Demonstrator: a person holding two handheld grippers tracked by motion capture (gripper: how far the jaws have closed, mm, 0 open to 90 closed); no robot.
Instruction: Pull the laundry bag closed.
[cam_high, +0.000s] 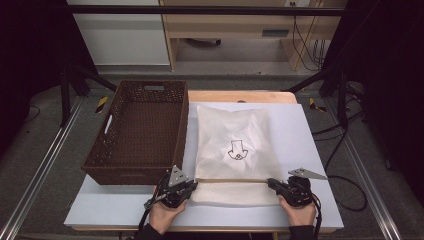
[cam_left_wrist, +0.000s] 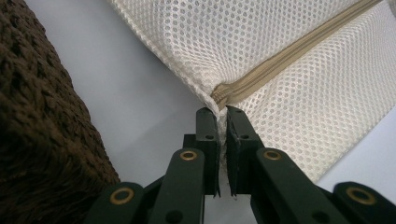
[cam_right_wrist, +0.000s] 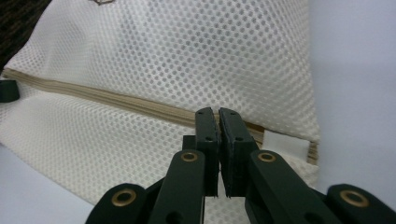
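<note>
**Mesh bag pinched at one zipper end, second gripper closed at the other**

Left gripper (cam_left_wrist: 222, 112): jaws pressed together on the corner of the white mesh bag (cam_high: 232, 145), right where the tan zipper (cam_left_wrist: 280, 60) ends. A thin edge of mesh fabric runs down between the two pads. From the jaw tips the zipper leads away up and to the right across the bag. The brown woven basket (cam_high: 137, 132) stands just beside this gripper on its left, apart from the jaws.

Right gripper (cam_right_wrist: 217, 114): jaws pressed together, tips lying over the zipper near its far end. Whether they hold the zipper pull or any fabric cannot be told; the pads hide the spot. A white tab (cam_right_wrist: 285, 144) sits just to the right of the tips, at the bag's edge. The zipper runs off to the left of these jaws.

Bag position: flat on the pale table surface (cam_high: 300, 130), stretching ahead of both grippers, with the zipper line spanning from one gripper to the other. A black printed mark (cam_high: 238, 151) sits on the bag beyond the zipper.
</note>
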